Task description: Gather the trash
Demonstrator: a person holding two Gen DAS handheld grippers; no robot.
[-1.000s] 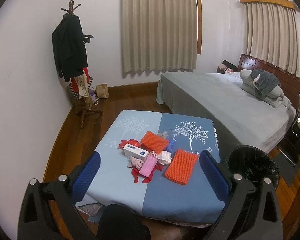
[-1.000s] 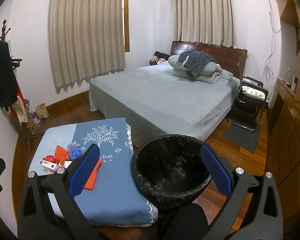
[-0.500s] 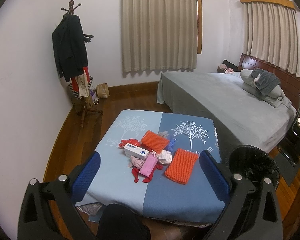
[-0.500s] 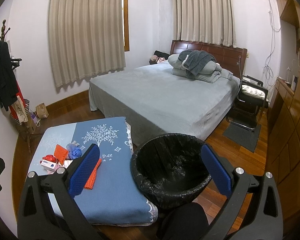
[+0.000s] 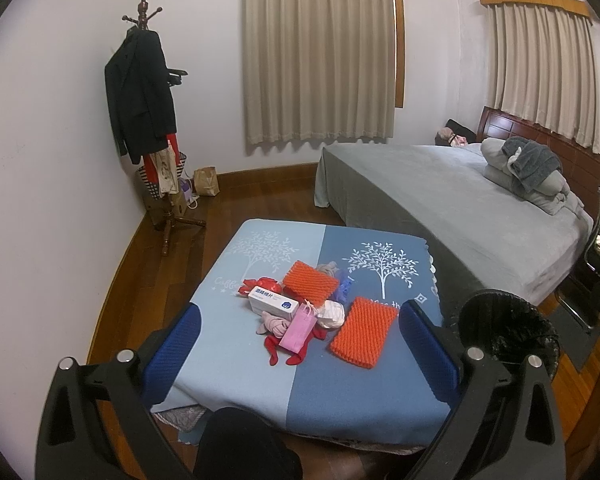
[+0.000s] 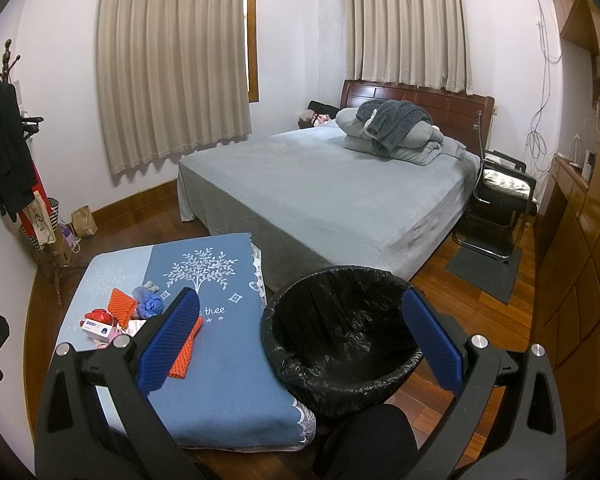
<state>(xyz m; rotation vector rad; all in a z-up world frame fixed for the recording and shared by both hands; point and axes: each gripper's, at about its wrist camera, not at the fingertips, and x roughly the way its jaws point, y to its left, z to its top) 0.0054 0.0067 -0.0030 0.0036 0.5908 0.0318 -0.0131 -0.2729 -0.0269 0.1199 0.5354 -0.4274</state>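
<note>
A heap of trash lies on the blue cloth-covered table (image 5: 236,376): a white box (image 5: 273,304), a pink paper bag (image 5: 298,329), two orange foam mats (image 5: 363,332) (image 5: 310,282), red wrappers (image 5: 260,283), crumpled white and blue bits. My left gripper (image 5: 298,346) hangs open above the near side of the heap, nothing between its blue pads. The bin with a black liner (image 6: 342,332) stands on the floor right of the table. My right gripper (image 6: 300,340) is open over the bin's near rim, empty. The table (image 6: 220,392) and box (image 6: 97,329) show at left in the right wrist view.
A grey bed (image 5: 460,216) fills the right side behind the table, folded bedding (image 6: 392,132) at its head. A coat stand (image 5: 148,120) with dark jacket is in the left corner, bags at its foot. A black chair (image 6: 500,196) and wooden cabinets (image 6: 580,240) line the right wall.
Barely anything: both grippers stay open and hold nearly still, with the right wrist view drifting slightly.
</note>
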